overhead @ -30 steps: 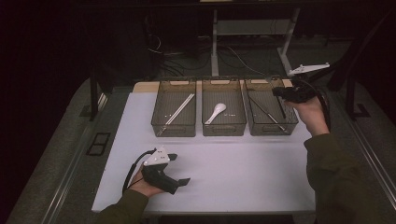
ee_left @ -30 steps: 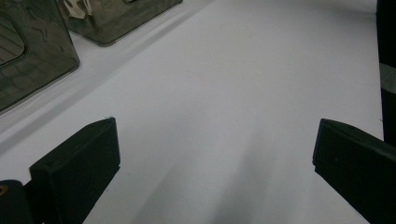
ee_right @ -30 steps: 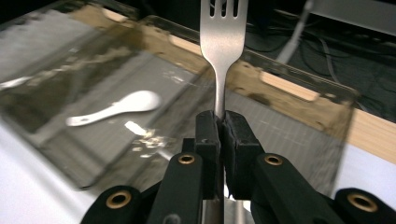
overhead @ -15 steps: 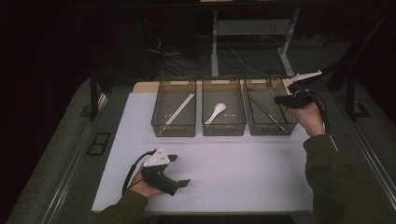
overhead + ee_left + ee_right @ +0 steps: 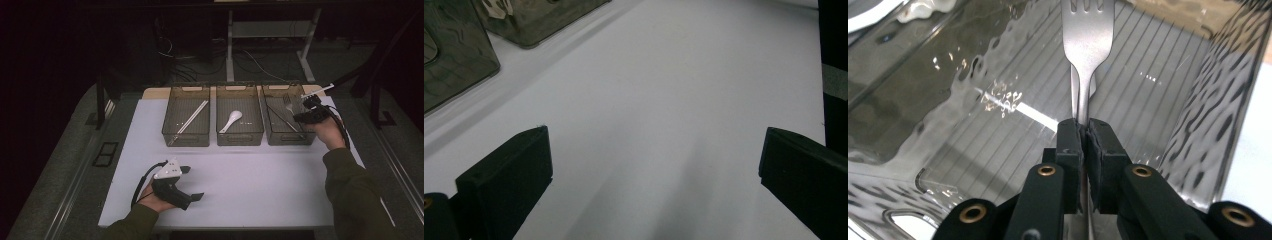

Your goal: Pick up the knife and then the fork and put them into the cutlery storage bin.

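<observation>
fork (image 5: 1087, 37) pinched tight in your right gripper (image 5: 1084, 131), inside right bin (image 5: 272, 132), walls close around. your left gripper (image 5: 654, 160) wide, holding nothing, bare white table (image 5: 260, 175) ahead.

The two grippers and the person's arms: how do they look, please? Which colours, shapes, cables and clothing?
The left gripper is black, with a pistol-like body, a grey three-cornered plate on top and a black cable looping by the wrist. The right gripper has black blocky jaws with brass-coloured rivets. Both sleeves are dark olive green.
</observation>
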`<state>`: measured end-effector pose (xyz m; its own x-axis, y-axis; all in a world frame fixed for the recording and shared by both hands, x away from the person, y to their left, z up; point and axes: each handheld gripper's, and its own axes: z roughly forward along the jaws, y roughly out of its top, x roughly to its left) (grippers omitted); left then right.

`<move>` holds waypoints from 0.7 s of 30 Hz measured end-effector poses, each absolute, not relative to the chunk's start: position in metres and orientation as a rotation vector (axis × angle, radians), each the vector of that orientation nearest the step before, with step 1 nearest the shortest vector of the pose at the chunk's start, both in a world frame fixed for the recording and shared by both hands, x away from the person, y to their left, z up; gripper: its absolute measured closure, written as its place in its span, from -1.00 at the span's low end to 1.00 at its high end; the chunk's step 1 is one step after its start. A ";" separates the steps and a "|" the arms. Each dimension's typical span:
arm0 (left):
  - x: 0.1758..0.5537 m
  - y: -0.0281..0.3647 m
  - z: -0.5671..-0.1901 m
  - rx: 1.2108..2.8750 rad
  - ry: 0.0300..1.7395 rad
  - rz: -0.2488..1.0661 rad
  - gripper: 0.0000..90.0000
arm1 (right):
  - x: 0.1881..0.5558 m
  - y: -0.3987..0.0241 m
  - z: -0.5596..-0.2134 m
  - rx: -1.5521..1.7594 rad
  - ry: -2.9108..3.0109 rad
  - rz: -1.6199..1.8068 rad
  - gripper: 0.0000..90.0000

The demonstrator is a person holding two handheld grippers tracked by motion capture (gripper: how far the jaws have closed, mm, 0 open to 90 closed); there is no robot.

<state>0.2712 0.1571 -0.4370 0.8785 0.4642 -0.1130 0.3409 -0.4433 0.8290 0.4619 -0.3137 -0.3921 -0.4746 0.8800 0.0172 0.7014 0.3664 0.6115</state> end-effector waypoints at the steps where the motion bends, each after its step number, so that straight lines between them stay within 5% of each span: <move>1: 0.271 0.157 -0.437 2.075 0.582 0.160 -1.00 | 0.462 -0.313 -0.392 1.392 2.326 0.798 0.85; 21: 0.271 0.158 -0.436 2.069 0.583 0.168 -1.00 | 0.425 -0.312 -0.365 1.364 2.223 1.190 0.01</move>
